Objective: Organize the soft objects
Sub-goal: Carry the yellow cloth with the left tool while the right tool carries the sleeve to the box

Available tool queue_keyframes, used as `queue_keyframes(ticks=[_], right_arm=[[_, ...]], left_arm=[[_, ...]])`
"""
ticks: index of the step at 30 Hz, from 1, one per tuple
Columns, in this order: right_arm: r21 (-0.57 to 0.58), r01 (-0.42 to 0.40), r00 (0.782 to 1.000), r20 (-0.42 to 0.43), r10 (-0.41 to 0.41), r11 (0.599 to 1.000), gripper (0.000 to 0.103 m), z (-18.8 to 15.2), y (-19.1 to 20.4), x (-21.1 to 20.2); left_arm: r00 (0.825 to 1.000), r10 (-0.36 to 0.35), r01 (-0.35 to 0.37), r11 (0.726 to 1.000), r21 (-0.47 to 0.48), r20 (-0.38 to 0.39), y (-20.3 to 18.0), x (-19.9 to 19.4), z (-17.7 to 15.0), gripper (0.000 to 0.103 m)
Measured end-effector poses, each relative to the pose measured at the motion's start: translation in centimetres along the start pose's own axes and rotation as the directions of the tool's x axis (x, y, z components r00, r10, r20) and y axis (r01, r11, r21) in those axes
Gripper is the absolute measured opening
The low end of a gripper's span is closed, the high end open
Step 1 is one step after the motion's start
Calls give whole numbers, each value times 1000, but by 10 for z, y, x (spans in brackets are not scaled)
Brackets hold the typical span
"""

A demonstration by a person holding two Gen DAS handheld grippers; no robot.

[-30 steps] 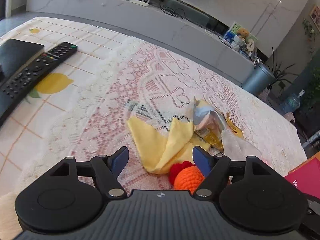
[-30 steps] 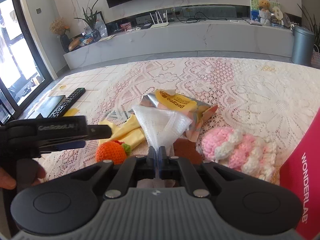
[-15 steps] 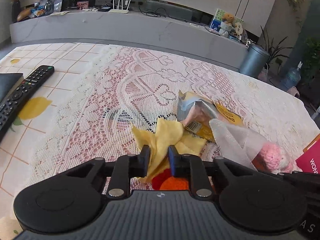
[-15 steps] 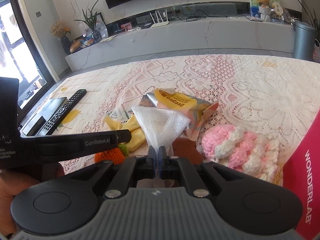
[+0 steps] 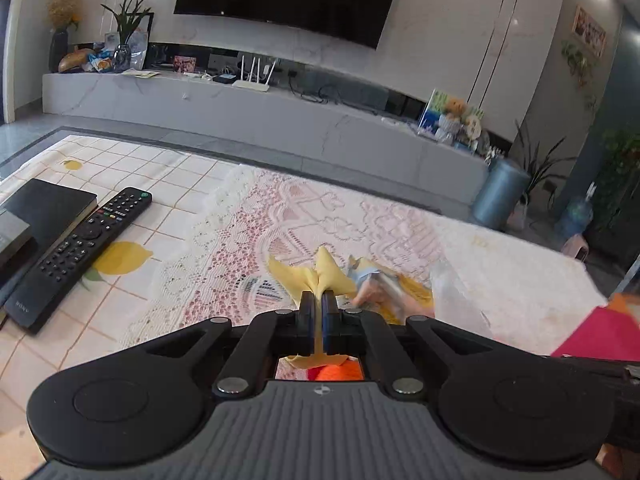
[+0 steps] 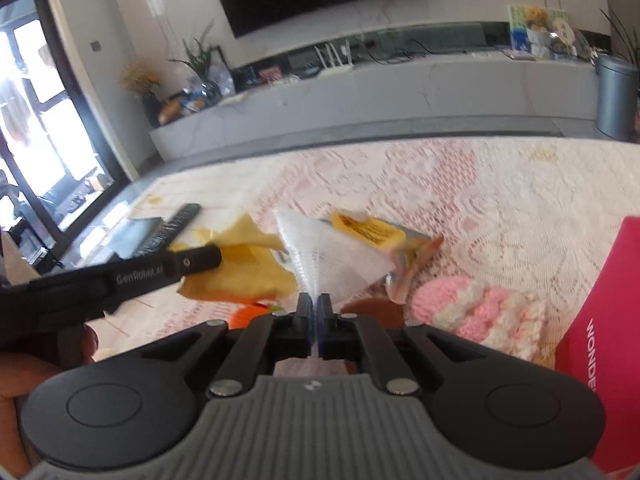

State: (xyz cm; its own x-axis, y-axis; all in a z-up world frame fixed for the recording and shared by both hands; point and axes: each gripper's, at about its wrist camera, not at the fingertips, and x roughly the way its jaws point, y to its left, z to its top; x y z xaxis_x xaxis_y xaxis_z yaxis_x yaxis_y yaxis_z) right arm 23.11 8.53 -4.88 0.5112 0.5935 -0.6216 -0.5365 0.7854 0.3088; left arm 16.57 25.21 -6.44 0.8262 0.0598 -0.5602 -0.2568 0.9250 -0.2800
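Yellow cloth (image 5: pixel 320 276): pinched tight in the left tongs (image 5: pixel 319 312), bunched up and raised off the tabletop (image 5: pixel 168 200)
White mesh bag (image 6: pixel 324 256): clamped in the fully closed right tongs (image 6: pixel 315 312), fanning out above them
Orange knit ball (image 5: pixel 338 372): right under the left tongs
Pink knit piece (image 6: pixel 480 312): at 3 o'clock of the right tongs, on the lace
Snack wrapper (image 6: pixel 372 232): just behind the mesh bag
Remote (image 5: pixel 80 252): way off at 9 o'clock

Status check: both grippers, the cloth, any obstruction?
Left gripper shut on yellow cloth. Right gripper shut on white mesh. Snack wrapper close behind; nothing blocking.
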Motion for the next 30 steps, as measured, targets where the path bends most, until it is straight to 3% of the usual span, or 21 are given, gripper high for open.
queue_keyframes(ticks=[7,13,22,27,30], right_arm=[[68,-22,998,54,18,997,0,5,-9,-56],[105,-12,992,129,-1,994,0,1,-32,-125],[199,80,962,240,-128,977,0,2,-108,-233],[255,162,938,260,-229,953,0,4,-165,-276],[270,228,926,235,-294,936,0,5,-201,-291]], left_arm=[[995,-73,73,997,5,72,-33,-51,-1,3],[984,-169,165,984,59,61,-90,-86,-7,3],[924,-380,365,905,216,31,-210,-104,-6,3],[882,-466,464,841,277,-63,-277,-79,-7,3],[868,-481,495,823,278,-121,-308,-54,-5,3]])
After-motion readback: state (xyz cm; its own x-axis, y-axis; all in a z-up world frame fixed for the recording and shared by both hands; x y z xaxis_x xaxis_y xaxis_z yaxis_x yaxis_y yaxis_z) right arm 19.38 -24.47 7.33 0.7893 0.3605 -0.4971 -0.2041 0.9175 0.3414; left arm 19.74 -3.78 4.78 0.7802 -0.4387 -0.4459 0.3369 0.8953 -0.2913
